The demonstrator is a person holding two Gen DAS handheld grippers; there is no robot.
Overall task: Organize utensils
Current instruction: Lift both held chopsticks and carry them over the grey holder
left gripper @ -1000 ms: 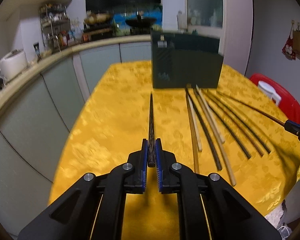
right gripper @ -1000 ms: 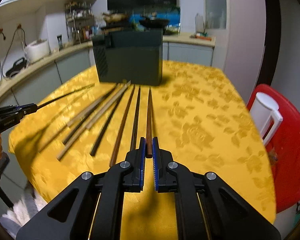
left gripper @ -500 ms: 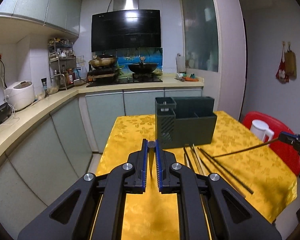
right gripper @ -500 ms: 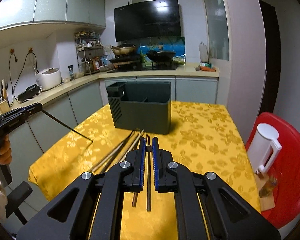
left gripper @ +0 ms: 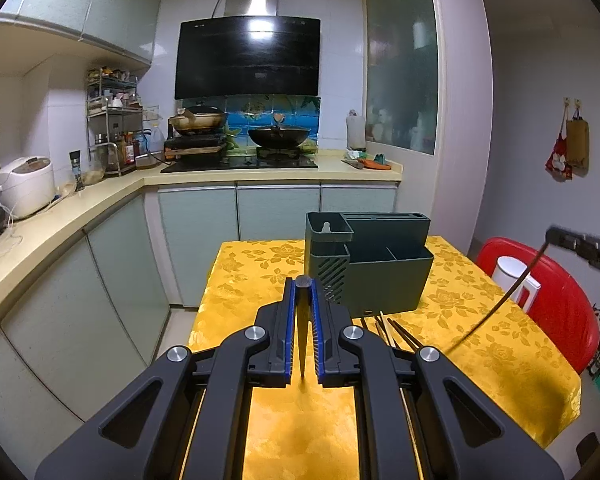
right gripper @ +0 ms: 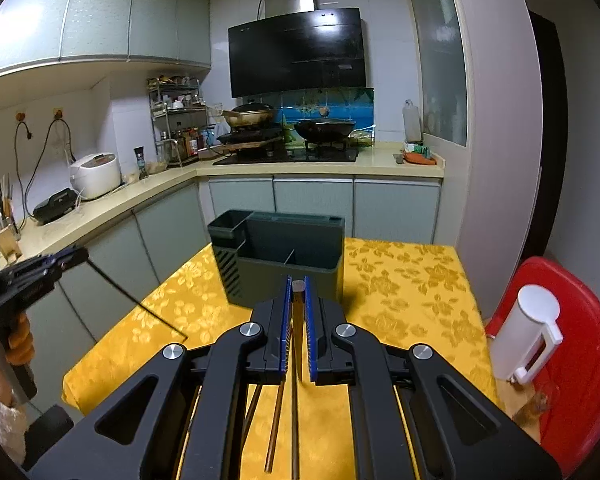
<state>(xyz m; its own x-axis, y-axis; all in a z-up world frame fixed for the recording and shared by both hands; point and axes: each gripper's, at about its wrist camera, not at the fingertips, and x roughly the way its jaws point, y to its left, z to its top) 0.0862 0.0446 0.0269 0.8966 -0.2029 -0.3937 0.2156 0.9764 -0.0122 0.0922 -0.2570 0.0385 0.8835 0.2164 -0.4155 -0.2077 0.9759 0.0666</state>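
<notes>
Left tongs (left gripper: 301, 288) clamp a dark chopstick (left gripper: 302, 332); right tongs (right gripper: 298, 286) clamp a brown chopstick (right gripper: 297, 344), both raised over the yellow counter (left gripper: 480, 344). Green utensil holder (left gripper: 380, 268) stands mid-counter toward the far edge. Remaining chopsticks (left gripper: 396, 330) lie before it, apparently loose, mostly hidden.

The tabletop (left gripper: 480, 344) wears a bright golden-yellow cloth with a tone-on-tone rose pattern. The utensil holder (left gripper: 384, 280) on it is dark grey-green, with a slotted grille on 1 side. Both grippers are matte black with blue pads and silver screws: the left gripper (left gripper: 301, 332) has a black chopstick (left gripper: 302, 320), the right gripper (right gripper: 298, 328) a brown chopstick (right gripper: 298, 320). Loose chopsticks (right gripper: 274, 432) below are brown and tan. Off to the side, a red chair (right gripper: 580, 320) with a white jug (right gripper: 528, 336). Cabinets are pale green, the hood glossy black, the backsplash tiles blue.
</notes>
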